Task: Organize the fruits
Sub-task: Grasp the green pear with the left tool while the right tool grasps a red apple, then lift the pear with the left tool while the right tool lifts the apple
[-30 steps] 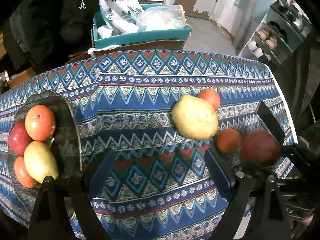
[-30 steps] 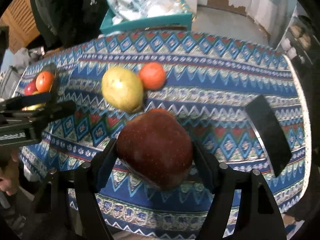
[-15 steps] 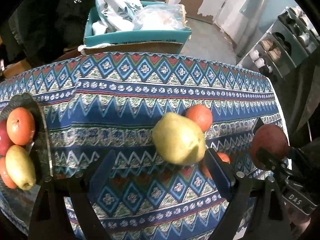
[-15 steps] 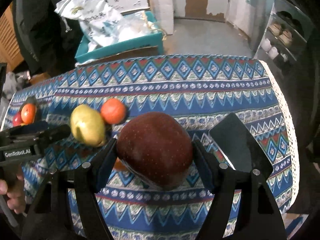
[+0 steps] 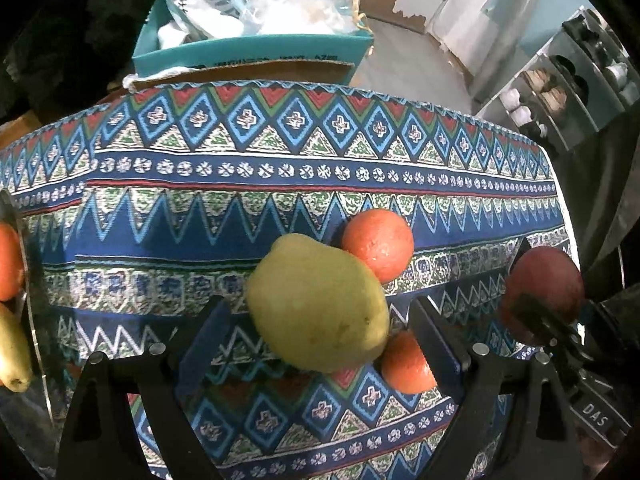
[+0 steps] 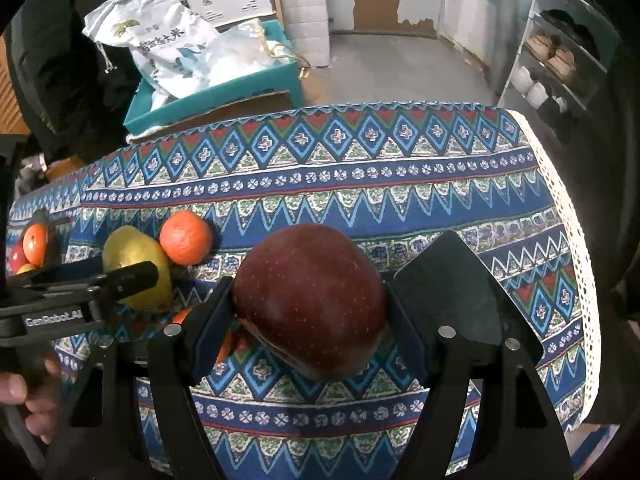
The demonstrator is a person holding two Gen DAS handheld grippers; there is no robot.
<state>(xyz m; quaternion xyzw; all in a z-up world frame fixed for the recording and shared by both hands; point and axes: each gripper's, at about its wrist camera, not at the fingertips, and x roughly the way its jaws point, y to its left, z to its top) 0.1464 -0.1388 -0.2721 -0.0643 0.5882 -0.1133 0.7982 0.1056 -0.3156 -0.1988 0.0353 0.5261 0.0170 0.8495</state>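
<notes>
- Red apple (image 6: 310, 300): clamped between the two fingers of the right gripper (image 6: 308, 312) and carried above the patterned tablecloth (image 6: 360, 184), clear of its surface.
- Yellow pear (image 5: 318, 304): lies on the cloth, between the spread fingers of the left gripper (image 5: 316, 332). The jaws stand wide; neither pad appears to touch it, though the fisheye view makes the gap on the right hard to judge.
- Two oranges flank the pear: one (image 5: 378, 244) touching its far side, one (image 5: 406, 362) tucked against its near right side, close to the right finger.
- Glass plate (image 5: 30, 280) at the left edge already bears fruit.
- Step in hand, by my judgement: apple in transit to the plate; pear being lined up for pickup.
- Next move calls for closing the left jaws squarely on the pear without catching the near orange, then carrying both fruits well leftward to the plate.
</notes>
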